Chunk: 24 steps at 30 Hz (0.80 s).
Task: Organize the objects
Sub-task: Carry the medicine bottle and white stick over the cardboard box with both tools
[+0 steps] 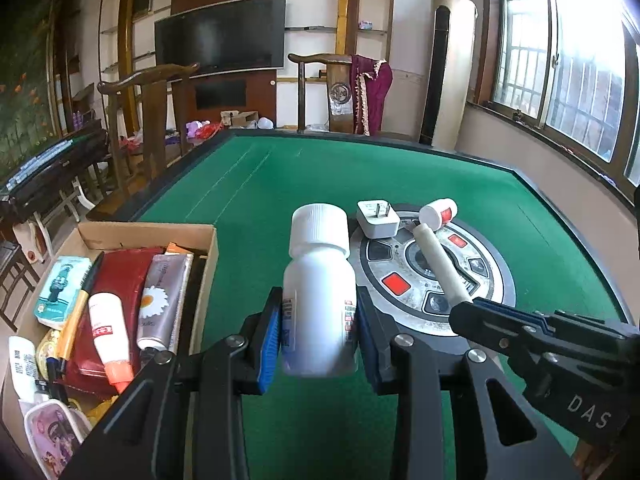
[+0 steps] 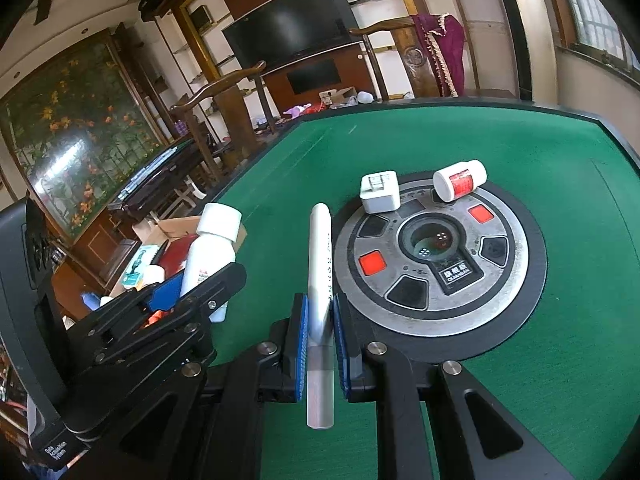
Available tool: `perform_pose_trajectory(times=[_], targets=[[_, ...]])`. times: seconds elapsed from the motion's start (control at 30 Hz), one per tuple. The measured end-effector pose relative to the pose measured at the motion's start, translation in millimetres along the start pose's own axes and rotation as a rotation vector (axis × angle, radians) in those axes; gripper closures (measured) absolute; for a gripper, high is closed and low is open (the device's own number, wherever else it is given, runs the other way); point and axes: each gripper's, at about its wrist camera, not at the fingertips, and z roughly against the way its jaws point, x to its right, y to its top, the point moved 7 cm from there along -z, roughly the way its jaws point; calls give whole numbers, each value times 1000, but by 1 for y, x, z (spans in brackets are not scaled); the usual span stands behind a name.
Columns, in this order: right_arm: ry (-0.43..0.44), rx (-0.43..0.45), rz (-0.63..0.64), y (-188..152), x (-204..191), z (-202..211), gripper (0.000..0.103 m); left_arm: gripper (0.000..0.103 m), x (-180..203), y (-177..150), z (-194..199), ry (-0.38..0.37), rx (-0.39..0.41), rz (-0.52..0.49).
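Left gripper (image 1: 318, 334) clamps bottle (image 1: 318, 280); right gripper (image 2: 320, 340) pinches seemingly pen (image 2: 320, 272).

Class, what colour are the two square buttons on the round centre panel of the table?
Red square buttons; clearest in the right wrist view.

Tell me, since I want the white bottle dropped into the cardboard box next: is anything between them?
Nothing visible blocks the way. The white bottle, clamped in the left gripper, is beside the cardboard box, with only bare green felt between. The box is already crowded.
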Motion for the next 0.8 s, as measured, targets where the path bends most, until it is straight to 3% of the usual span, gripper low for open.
perform_pose_trajectory(times=[0.4,0.8], targets=[[33,15,-9,-6,-15,6,89,70,-14,-7,30,7,21,24],[98,15,8,-12,-59,7,89,70,-47,2,84,-19,72,68]])
